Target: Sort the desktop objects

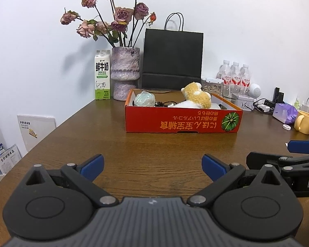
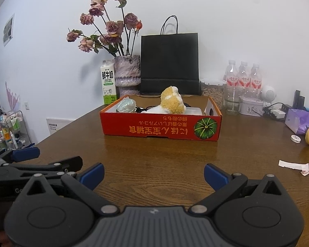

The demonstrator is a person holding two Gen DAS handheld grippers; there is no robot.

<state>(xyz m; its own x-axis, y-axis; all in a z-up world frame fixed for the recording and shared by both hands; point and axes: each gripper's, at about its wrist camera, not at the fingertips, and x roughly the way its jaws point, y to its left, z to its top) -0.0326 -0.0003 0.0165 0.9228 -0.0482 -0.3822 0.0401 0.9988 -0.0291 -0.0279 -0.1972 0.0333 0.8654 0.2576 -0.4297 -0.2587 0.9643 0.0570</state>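
A shallow red cardboard box (image 1: 181,121) (image 2: 160,127) with a pumpkin picture stands mid-table. Inside lie a yellow-and-white plush toy (image 1: 196,95) (image 2: 173,100), a pale iridescent shell-like object (image 1: 144,99) (image 2: 126,106) and a black cable (image 1: 162,103). My left gripper (image 1: 152,167) hovers low over the wood in front of the box, open, nothing between its blue pads. My right gripper (image 2: 153,175) is beside it, also open and empty. In the left wrist view the right gripper's fingers (image 1: 302,146) show at the right edge; in the right wrist view the left gripper's fingers (image 2: 26,153) show at the left.
Behind the box stand a milk carton (image 1: 102,75), a vase of dried roses (image 1: 124,74), a black paper bag (image 1: 172,58), three water bottles (image 1: 234,75) and a glass (image 2: 233,99). At right lie a yellow mug (image 1: 303,121), a purple pack (image 2: 297,121), a tape roll (image 2: 295,139) and paper scraps (image 2: 296,165).
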